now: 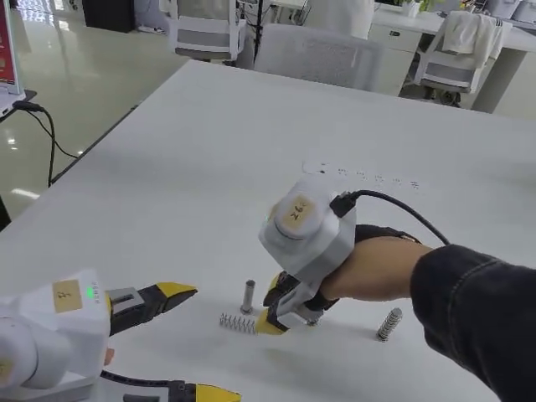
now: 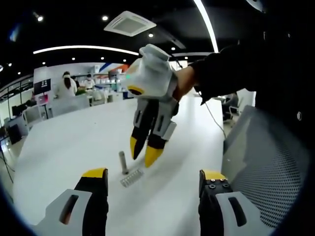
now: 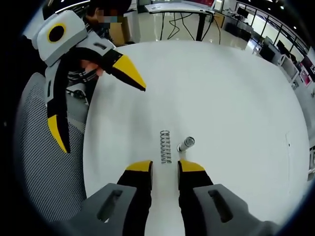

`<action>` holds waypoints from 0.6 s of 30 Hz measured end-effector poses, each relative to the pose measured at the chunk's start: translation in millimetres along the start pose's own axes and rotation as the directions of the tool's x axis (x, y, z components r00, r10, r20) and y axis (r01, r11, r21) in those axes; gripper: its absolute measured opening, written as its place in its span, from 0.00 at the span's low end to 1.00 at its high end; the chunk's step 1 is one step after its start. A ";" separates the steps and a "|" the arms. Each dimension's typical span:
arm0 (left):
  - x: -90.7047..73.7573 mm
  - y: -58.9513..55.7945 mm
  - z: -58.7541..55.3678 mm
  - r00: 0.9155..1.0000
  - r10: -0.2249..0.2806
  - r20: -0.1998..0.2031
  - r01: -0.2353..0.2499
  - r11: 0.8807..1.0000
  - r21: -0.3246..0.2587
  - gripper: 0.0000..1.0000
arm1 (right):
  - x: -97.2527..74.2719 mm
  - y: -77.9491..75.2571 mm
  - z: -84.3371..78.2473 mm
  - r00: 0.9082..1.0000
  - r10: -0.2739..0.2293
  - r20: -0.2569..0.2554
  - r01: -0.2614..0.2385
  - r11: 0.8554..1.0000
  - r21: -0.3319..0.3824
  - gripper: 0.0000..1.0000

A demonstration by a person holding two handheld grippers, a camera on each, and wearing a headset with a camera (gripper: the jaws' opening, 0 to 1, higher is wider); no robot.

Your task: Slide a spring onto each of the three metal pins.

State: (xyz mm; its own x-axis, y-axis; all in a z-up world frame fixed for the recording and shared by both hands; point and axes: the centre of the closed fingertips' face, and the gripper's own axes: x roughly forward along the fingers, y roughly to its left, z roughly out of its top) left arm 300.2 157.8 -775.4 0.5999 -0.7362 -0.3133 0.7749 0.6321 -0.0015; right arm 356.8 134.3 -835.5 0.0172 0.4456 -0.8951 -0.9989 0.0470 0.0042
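Note:
A loose spring (image 1: pixel 237 322) lies flat on the white table (image 1: pixel 251 151), just left of an upright bare metal pin (image 1: pixel 249 296). My right gripper (image 1: pixel 275 314) points down right beside that spring, its jaws a small gap apart and holding nothing. In the right gripper view the spring (image 3: pixel 165 146) and the pin (image 3: pixel 186 144) sit just ahead of the fingertips. A second spring (image 1: pixel 389 324) stands tilted to the right, seemingly on a pin. My left gripper (image 1: pixel 194 342) hovers wide open at the lower left, and its own view shows the spring (image 2: pixel 132 178) and pin (image 2: pixel 123 162).
The table's left edge (image 1: pixel 109 134) runs diagonally, with floor and a cable beyond it. Office chairs (image 1: pixel 205 29) and desks stand behind the far edge. A mesh chair (image 2: pixel 266 162) is close beside the left gripper.

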 end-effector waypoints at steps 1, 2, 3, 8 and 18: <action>0.0 -0.1 -0.1 1.000 0.000 0.000 0.000 1.000 0.000 0.71 | 2.4 -0.1 -0.7 1.000 0.000 -0.003 0.000 1.000 0.005 0.18; -0.1 -0.1 -0.4 1.000 0.001 0.000 -0.001 1.000 -0.001 0.71 | 3.8 -0.4 -1.4 1.000 -0.002 -0.006 0.002 1.000 0.006 0.17; -0.2 0.0 -0.7 1.000 0.001 -0.001 -0.001 1.000 -0.002 0.71 | 5.2 -0.5 -1.9 1.000 -0.004 -0.008 0.004 1.000 0.007 0.17; -1.5 0.8 -3.5 1.000 0.003 -0.007 -0.003 1.000 -0.004 0.70 | 13.8 0.2 -3.6 1.000 -0.007 -0.016 0.007 1.000 0.013 0.13; -2.5 1.7 -4.6 1.000 0.007 -0.009 -0.007 1.000 -0.009 0.69 | 24.8 -1.9 -2.0 1.000 -0.015 -0.021 0.015 1.000 0.016 0.12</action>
State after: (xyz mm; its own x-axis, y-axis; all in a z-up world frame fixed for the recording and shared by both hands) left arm 299.1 161.8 -778.9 0.6036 -0.7296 -0.3216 0.7687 0.6395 -0.0080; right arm 358.9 143.5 -858.6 0.0314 0.4261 -0.9042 -0.9977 0.0682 -0.0025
